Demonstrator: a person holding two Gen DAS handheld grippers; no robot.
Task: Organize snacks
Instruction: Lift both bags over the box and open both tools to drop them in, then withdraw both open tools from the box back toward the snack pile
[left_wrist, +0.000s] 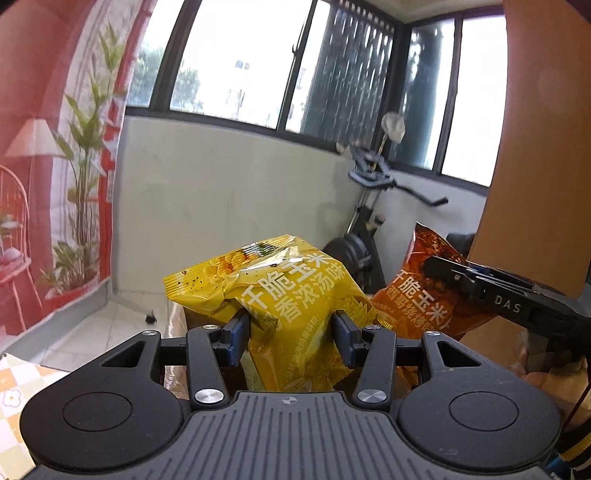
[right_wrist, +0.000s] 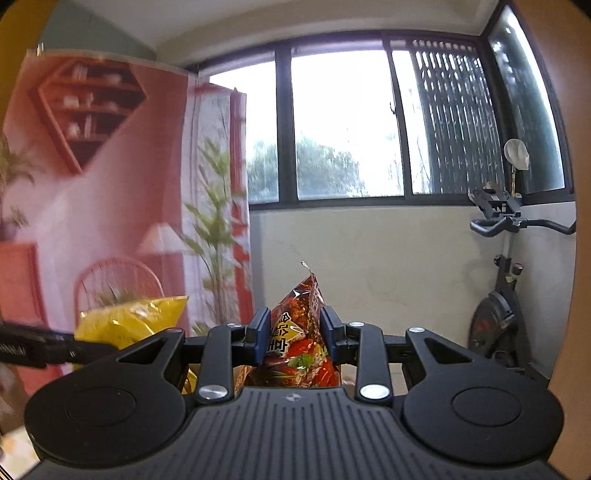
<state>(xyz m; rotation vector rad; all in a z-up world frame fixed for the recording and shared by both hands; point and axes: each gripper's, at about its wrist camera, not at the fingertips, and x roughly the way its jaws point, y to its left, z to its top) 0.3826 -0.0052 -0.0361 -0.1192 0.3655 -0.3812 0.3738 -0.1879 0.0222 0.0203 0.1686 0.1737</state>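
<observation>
Left tool (left_wrist: 291, 332): yellow snack bag (left_wrist: 280, 295) upright, lengthwise.

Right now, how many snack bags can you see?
2. The yellow bag is clamped in the left claw; the red-orange bag is clamped in the right claw. Others may be hidden below.

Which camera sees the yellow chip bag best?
The left wrist camera. There the yellow bag fills the middle, front side showing, pinched in the left tongs. The right wrist camera shows only a crinkled piece of it at the left edge, partly behind the tongs' black body.
</observation>
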